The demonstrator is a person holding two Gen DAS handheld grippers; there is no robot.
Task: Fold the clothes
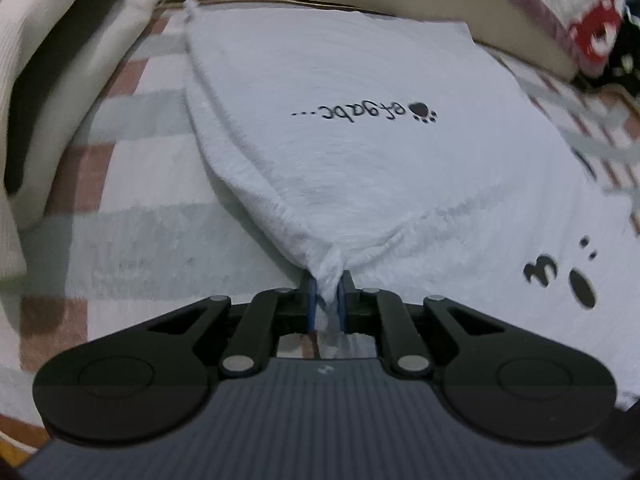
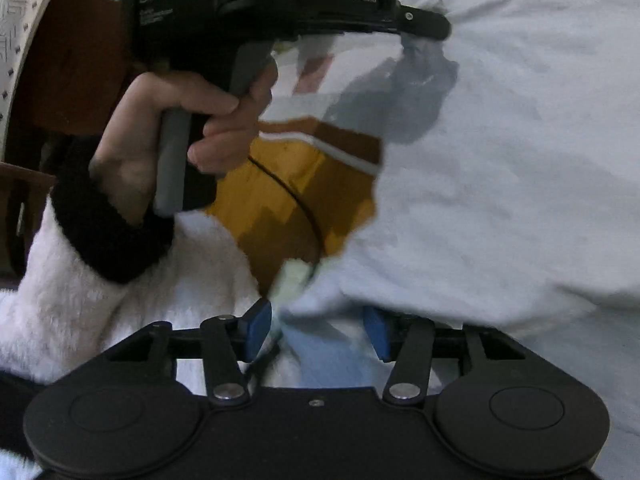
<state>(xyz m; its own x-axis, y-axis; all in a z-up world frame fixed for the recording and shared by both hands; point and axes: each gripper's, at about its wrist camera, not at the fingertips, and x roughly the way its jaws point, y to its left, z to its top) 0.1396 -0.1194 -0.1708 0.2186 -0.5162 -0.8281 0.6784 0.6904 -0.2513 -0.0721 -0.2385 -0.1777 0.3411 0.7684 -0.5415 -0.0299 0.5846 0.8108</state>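
A white garment [image 1: 360,128] printed with "efgabc..." and a black paw lies spread on a plaid blanket [image 1: 120,200]. My left gripper [image 1: 328,292] is shut on a bunched corner of it, the cloth squeezed between the blue pads [image 1: 313,300]. In the right wrist view the same garment [image 2: 500,160] hangs in front of me, lifted at the top by the left gripper [image 2: 428,28]. My right gripper [image 2: 318,330] stands open, its blue pads [image 2: 258,328] well apart. The garment's lower edge and a small pale tag [image 2: 294,276] hang just above the gap, not pinched.
A cream cushion [image 1: 60,60] lies at the left of the blanket, and a red and white item [image 1: 592,28] at the far right. A hand [image 2: 180,120] in a fluffy white sleeve with a black cuff [image 2: 100,220] grips the left gripper's handle. Orange-brown flooring [image 2: 288,184] shows below the cloth.
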